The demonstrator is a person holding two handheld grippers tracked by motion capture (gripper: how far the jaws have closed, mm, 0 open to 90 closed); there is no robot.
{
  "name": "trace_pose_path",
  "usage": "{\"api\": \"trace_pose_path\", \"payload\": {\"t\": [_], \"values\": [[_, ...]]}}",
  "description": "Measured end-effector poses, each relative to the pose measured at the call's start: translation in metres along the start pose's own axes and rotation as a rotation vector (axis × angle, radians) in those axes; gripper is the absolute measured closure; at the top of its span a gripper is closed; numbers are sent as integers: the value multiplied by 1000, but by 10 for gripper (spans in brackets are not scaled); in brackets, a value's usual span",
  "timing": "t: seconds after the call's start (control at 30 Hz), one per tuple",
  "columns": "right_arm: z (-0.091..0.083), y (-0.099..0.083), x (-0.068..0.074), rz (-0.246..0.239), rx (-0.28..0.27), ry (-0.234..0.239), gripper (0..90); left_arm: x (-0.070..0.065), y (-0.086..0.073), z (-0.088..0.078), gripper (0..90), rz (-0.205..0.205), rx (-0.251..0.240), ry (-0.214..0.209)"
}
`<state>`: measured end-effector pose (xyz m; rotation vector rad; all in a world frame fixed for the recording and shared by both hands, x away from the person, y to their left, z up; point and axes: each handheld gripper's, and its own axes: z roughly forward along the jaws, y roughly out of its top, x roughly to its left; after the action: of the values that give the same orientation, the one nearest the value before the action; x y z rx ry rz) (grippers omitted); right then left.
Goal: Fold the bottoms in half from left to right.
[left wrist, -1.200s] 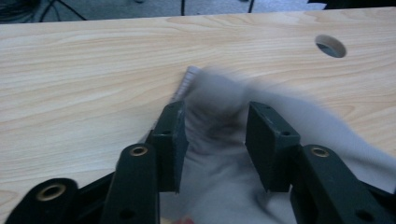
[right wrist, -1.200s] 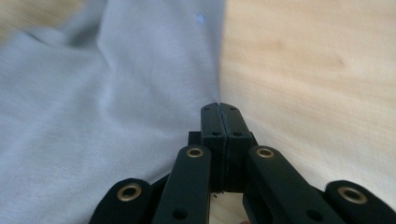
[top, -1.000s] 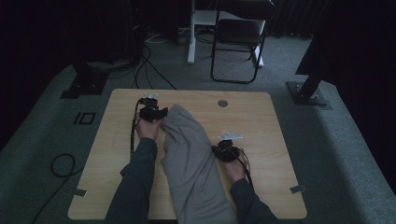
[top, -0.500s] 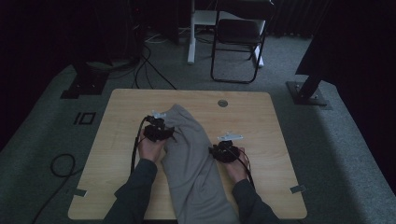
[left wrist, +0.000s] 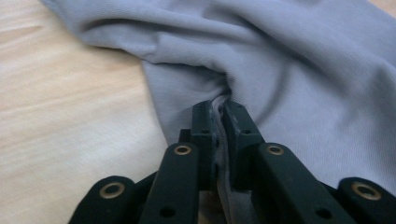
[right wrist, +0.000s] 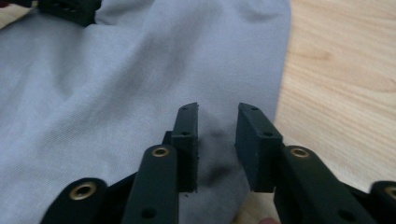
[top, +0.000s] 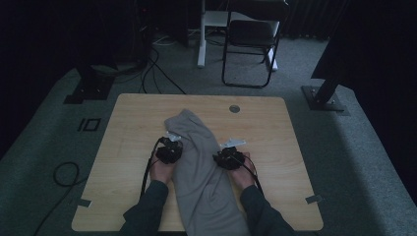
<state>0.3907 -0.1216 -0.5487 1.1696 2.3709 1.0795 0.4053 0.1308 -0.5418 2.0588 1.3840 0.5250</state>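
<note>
my left tool (left wrist: 219,109) pinched the grey cloth's (top: 201,167) edge; my right tool (right wrist: 215,122) hung apart above it, nothing gripped yet.

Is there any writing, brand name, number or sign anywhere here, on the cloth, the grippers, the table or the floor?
No readable text anywhere.
Grey garment: plain fabric, no label or print visible.
Left gripper and right gripper: black, unmarked.
Wooden table: bare, no marking.
Floor marking left of the table: a square outline shape, not legible as letters or numbers.
</note>
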Motion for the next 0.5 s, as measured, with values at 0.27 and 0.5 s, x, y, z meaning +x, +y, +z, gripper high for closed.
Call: {"api": "trace_pose_path", "payload": {"t": [0.27,0.5], "values": [[-8,1,4,-8,-30,7,677,31,20,15,755,-145,-9,85],[-25,-14,23,-89,16,46,717,16,22,-13,641,-97,-97,41]]}}
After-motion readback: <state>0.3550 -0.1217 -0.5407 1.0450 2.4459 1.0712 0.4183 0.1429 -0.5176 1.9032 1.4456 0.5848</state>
